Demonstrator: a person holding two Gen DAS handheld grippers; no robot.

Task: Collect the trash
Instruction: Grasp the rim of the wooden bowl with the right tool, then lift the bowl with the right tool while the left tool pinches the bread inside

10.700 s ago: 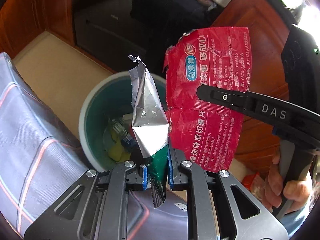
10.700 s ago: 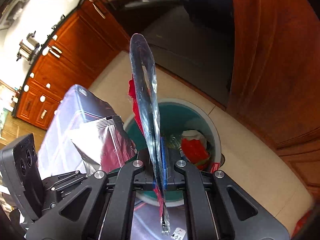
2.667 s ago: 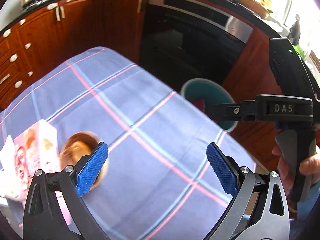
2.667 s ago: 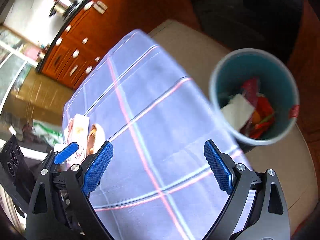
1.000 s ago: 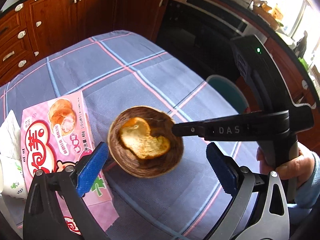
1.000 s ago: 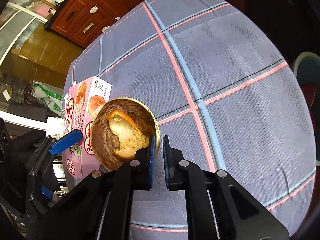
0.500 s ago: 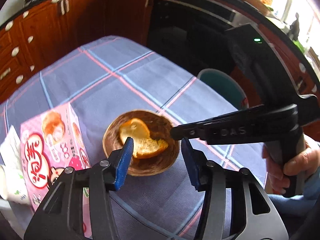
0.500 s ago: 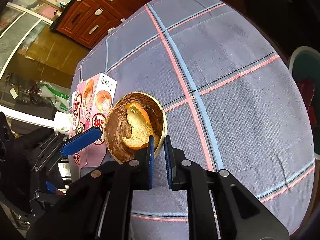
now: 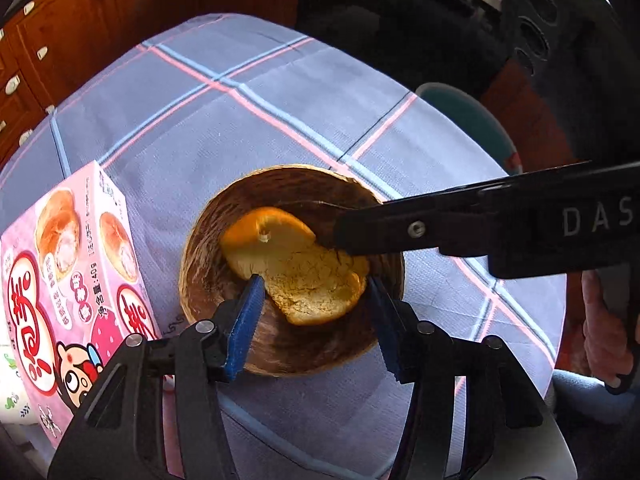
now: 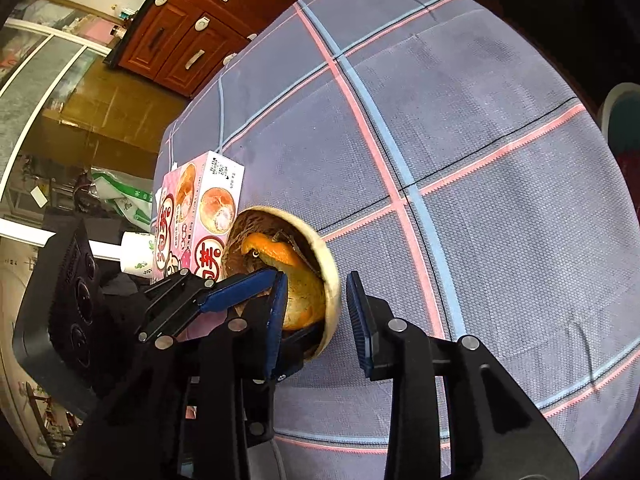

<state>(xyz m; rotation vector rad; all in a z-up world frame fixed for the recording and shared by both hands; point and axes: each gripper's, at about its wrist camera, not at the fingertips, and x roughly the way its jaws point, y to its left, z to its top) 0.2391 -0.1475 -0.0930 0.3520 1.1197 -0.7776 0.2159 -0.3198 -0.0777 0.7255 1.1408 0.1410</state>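
Note:
A brown wooden bowl (image 9: 208, 256) stands on the checked tablecloth and holds a piece of orange peel (image 9: 304, 276). My left gripper (image 9: 316, 320) is open, its blue pads on either side of the peel inside the bowl. My right gripper (image 10: 318, 316) is open and straddles the bowl's rim (image 10: 332, 280), one pad inside and one outside; its fingers (image 9: 400, 228) reach in from the right in the left wrist view. The peel (image 10: 276, 256) also shows in the right wrist view.
A pink pastry box (image 9: 68, 264) lies just left of the bowl, also in the right wrist view (image 10: 192, 224). A teal trash bin (image 9: 472, 120) stands on the floor beyond the table's far right edge. Wooden cabinets (image 9: 60, 20) stand behind.
My right gripper has opened from shut and now straddles the bowl's rim. My left gripper has moved down into the bowl, its pads around the peel.

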